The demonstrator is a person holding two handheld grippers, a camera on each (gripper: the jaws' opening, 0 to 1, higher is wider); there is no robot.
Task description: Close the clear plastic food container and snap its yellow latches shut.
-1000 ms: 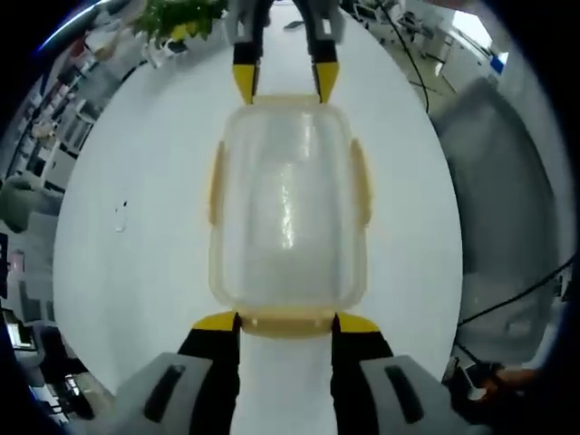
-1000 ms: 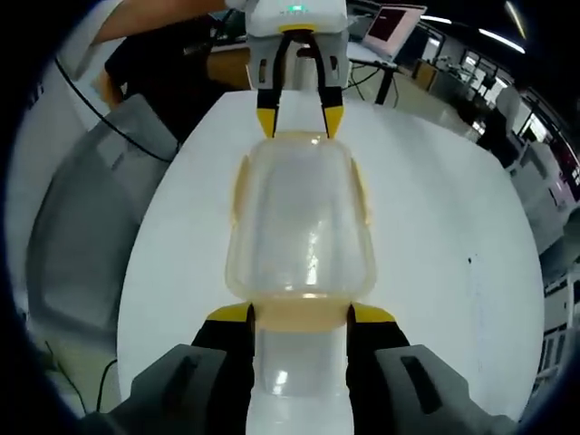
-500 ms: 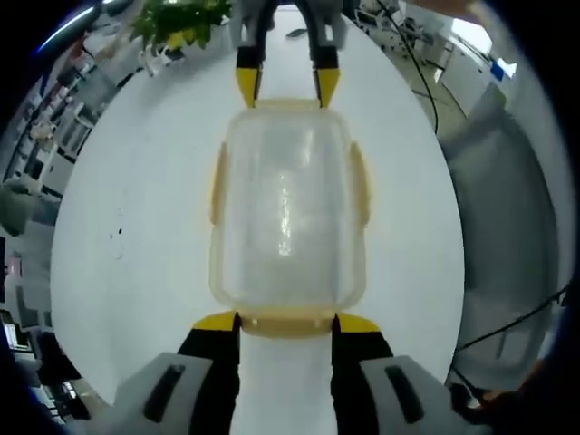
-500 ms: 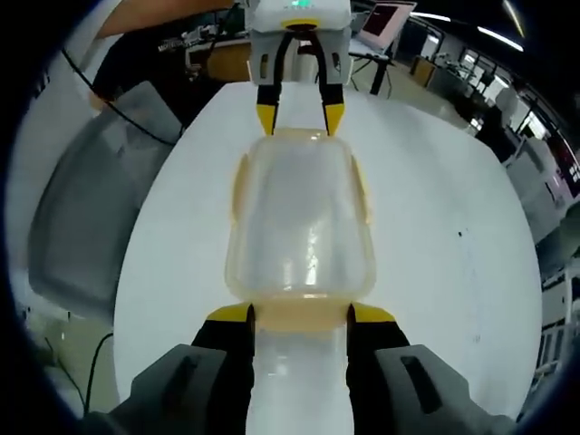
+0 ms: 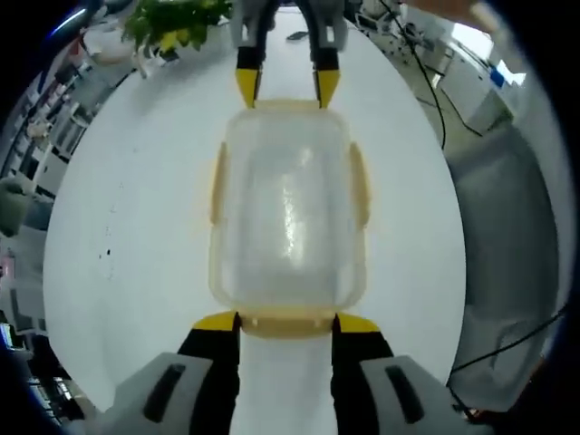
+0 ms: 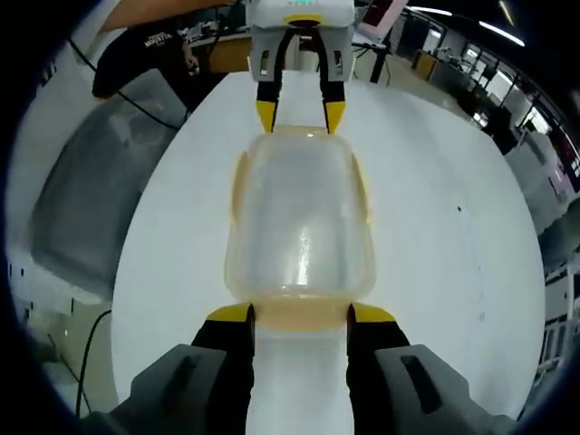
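Nothing moved: container (image 5: 288, 217) lengthwise between left gripper (image 5: 285, 323) and right gripper (image 6: 300, 314).

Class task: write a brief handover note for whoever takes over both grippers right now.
Left gripper: open, jaws astride the near end latch.
Right gripper: open, jaws astride the opposite end latch.
Container: on the white table, between the two grippers, lid on.
Done: lid placed.
Left: whether the end and side latches are snapped cannot be told; press each shut.

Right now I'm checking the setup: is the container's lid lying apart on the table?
No, the lid sits on the container, between both grippers on the white table.
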